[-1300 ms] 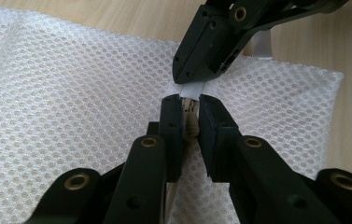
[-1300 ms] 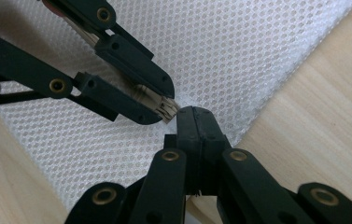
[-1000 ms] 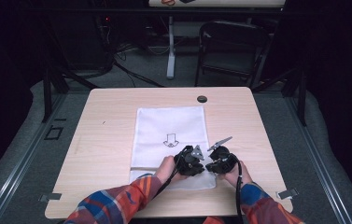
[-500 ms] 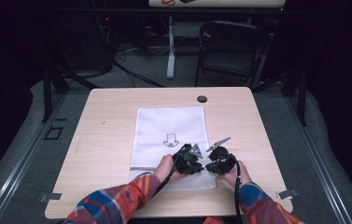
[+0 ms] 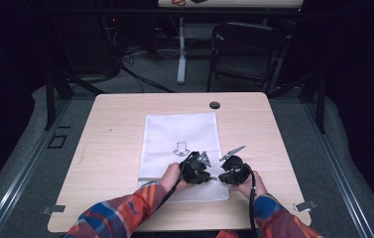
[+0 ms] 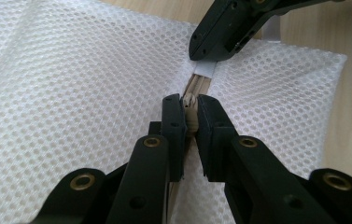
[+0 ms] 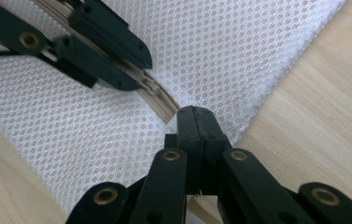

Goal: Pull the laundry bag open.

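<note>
Little is altered over the past second: the left gripper (image 5: pixel 200 171) and right gripper (image 5: pixel 230 172) are seen edged slightly closer together at the near end of the mesh bag (image 5: pixel 180 134). The right gripper's grey plate (image 5: pixel 232 152) is tilted a touch differently.

We see the mesh bag (image 5: pixel 180 148) lying on the table (image 5: pixel 110 148), nearer its front edge — the left gripper (image 5: pixel 198 171) and right gripper (image 5: pixel 231 171) side by side over the bag's near end, a chair (image 5: pixel 244 49) behind.
</note>
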The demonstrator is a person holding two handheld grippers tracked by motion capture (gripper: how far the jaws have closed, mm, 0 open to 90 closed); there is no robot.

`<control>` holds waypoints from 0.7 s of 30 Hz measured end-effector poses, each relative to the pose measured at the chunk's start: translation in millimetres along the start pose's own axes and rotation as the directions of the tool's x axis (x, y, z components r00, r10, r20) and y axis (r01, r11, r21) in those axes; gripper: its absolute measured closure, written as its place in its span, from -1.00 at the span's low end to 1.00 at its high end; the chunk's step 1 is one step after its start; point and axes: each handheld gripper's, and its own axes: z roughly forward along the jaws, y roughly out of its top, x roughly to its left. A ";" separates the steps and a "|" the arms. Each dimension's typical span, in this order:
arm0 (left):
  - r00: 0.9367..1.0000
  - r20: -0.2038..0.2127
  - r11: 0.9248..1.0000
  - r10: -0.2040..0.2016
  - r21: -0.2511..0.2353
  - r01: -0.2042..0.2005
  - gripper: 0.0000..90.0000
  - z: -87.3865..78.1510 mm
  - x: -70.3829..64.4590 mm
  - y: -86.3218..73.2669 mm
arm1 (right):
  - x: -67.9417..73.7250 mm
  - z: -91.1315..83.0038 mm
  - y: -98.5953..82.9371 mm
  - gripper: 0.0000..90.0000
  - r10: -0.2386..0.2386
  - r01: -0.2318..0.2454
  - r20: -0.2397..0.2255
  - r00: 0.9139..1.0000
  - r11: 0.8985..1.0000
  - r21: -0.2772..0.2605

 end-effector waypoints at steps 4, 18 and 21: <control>1.000 0.007 1.000 -0.010 -0.008 0.010 0.82 -0.3 1.0 -1.9 | 0.7 -0.1 0.4 1.00 0.000 0.000 0.003 1.000 1.000 0.003; 1.000 0.006 1.000 0.000 -0.007 0.000 0.79 7.3 -0.8 -0.2 | 1.5 0.5 0.7 1.00 -0.017 0.017 0.010 1.000 1.000 0.000; 1.000 -0.007 1.000 0.003 0.006 -0.003 0.81 7.0 -3.0 1.3 | 1.7 0.2 0.9 1.00 -0.017 0.017 0.012 1.000 1.000 0.005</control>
